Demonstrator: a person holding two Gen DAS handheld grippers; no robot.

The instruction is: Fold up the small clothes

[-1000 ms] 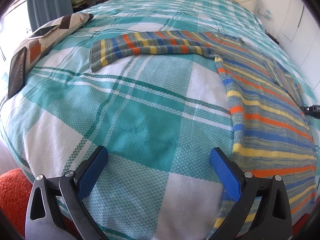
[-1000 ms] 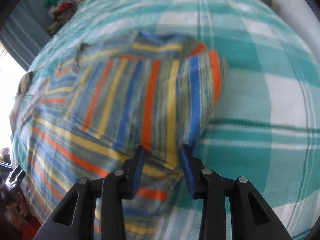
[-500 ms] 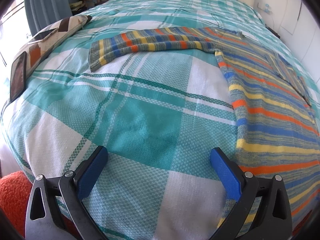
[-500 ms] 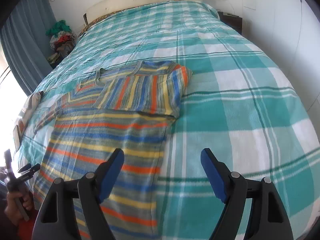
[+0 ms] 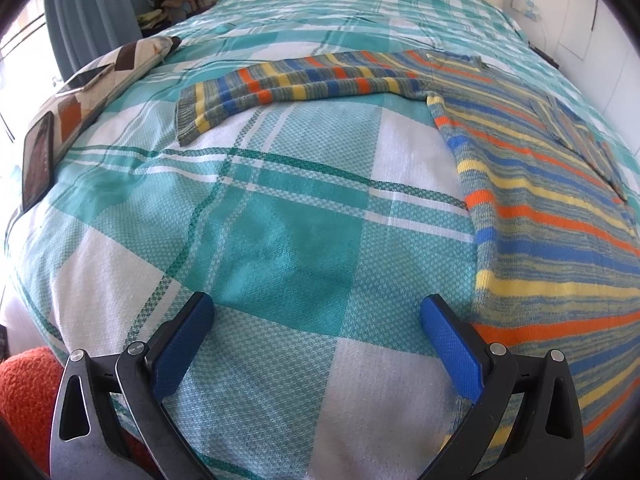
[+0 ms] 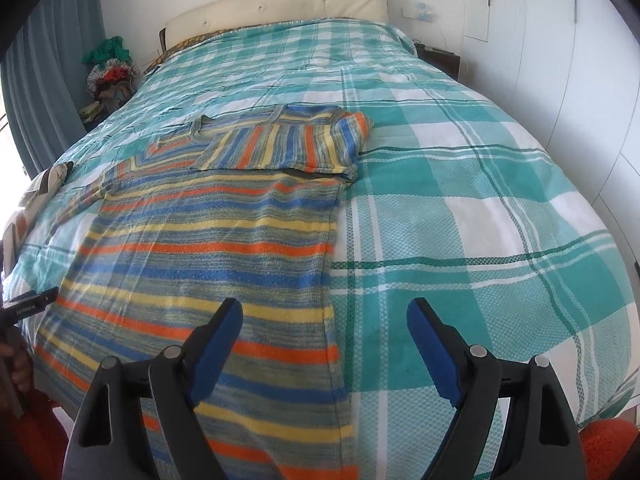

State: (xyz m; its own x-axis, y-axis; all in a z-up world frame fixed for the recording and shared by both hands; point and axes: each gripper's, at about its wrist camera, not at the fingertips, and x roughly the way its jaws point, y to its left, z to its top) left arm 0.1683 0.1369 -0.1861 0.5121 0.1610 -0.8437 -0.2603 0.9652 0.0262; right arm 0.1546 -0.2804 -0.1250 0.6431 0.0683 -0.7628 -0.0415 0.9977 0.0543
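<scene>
A striped sweater point(image 6: 208, 240) in blue, orange, yellow and grey lies flat on the bed. Its right sleeve point(image 6: 288, 142) is folded across the chest. Its left sleeve point(image 5: 288, 84) lies stretched out sideways. The sweater body point(image 5: 552, 232) fills the right of the left wrist view. My left gripper point(image 5: 316, 320) is open and empty above the bedspread, left of the sweater's hem. My right gripper point(image 6: 324, 324) is open and empty above the sweater's lower right edge.
The bed has a teal and white plaid bedspread point(image 5: 280, 216). A patterned pillow point(image 5: 108, 68) with a phone point(image 5: 86, 80) on it and a second phone point(image 5: 38, 160) lie at the left edge. A clothes pile point(image 6: 112, 72) stands beside the bed. A white wall point(image 6: 560, 60) is to the right.
My right gripper has let go of the folded right sleeve, opened, and pulled back toward the foot of the bed. My left gripper has barely moved.
</scene>
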